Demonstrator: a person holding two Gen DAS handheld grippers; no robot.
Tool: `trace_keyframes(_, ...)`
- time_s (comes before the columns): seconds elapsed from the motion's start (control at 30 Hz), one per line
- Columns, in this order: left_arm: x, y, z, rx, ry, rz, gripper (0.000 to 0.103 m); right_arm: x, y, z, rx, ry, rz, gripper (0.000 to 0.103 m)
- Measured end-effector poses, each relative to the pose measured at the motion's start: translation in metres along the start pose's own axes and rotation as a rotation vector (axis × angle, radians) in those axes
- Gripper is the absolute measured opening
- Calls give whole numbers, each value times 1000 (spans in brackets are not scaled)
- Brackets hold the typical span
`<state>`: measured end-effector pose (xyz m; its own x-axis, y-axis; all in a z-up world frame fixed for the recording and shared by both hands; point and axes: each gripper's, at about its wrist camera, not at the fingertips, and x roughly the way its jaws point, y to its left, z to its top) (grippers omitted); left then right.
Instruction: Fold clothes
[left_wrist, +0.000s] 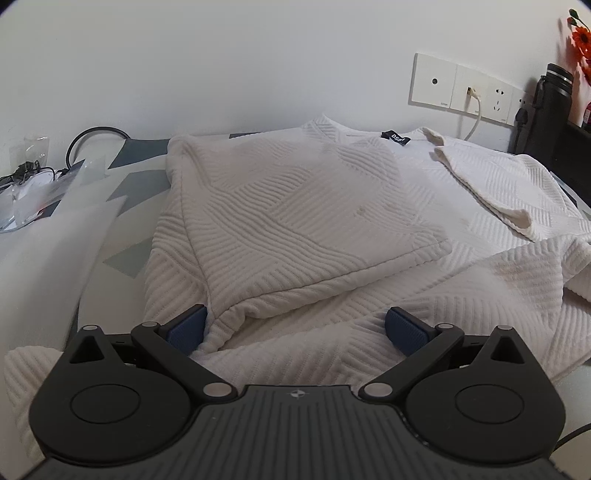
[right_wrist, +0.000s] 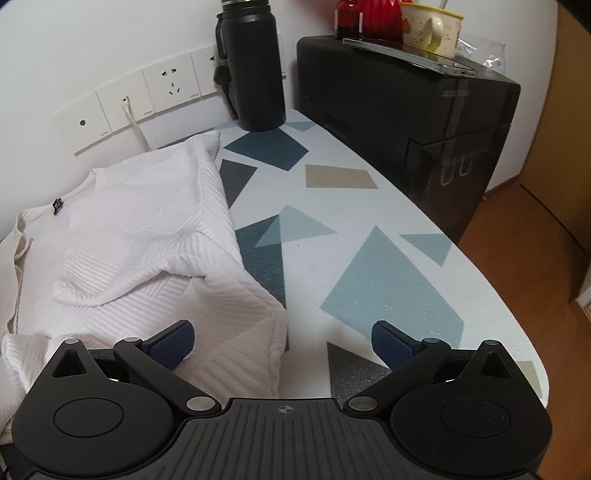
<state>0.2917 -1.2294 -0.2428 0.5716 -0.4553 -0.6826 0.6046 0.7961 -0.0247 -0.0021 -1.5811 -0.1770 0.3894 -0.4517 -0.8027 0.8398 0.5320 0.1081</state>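
Nearest to me, my left gripper (left_wrist: 295, 328) sits low over the white ribbed sweater (left_wrist: 295, 206), jaws spread wide with nothing between them. Its left blue pad (left_wrist: 188, 328) is right against the near corner of a folded-over panel; the right pad (left_wrist: 404, 330) rests just above the fabric. On the other side, my right gripper (right_wrist: 282, 343) is wide apart too, holding nothing. Its left pad (right_wrist: 171, 345) is over the sweater's (right_wrist: 147, 240) near right corner, and its right pad (right_wrist: 391, 345) hangs over bare tabletop (right_wrist: 369, 266), white with blue, grey and tan geometric shapes.

Moving out, the sweater lies spread on the table, taking up the left part of the right wrist view. One side panel is folded in across the body, and a sleeve (left_wrist: 491, 184) lies turned back on the right. Further on, the collar with its small black label (left_wrist: 396, 138) points toward the wall.

At the far left, clear plastic packaging (left_wrist: 33, 192) and a black cable (left_wrist: 92, 136) sit on the table. Along the far wall there's a row of white sockets (left_wrist: 461, 88) with a pale cord plugged in, then a black bottle (right_wrist: 253, 62), and a black box (right_wrist: 406, 110) at the far right carrying a cream mug (right_wrist: 430, 27) and red items. Orange flowers (left_wrist: 580, 37) show at the top right corner of the left wrist view.
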Motion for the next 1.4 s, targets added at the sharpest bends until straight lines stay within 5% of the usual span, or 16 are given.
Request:
trace_keyframes(0.67, 4, -11, 6, -68, 24, 93, 103, 3, -14, 9, 17, 6, 60, 102)
trace_keyframes(0.9, 6, 2, 5, -5, 2, 21, 103, 9, -19, 10, 22, 22, 71, 102)
trace_keyframes(1.1, 7, -1, 4, -11, -5, 32, 103, 13, -16, 9, 8, 39, 107, 102)
trace_keyframes(1.4, -17, -3, 13, -67, 84, 59, 102, 9, -9, 10, -77, 31, 200, 102)
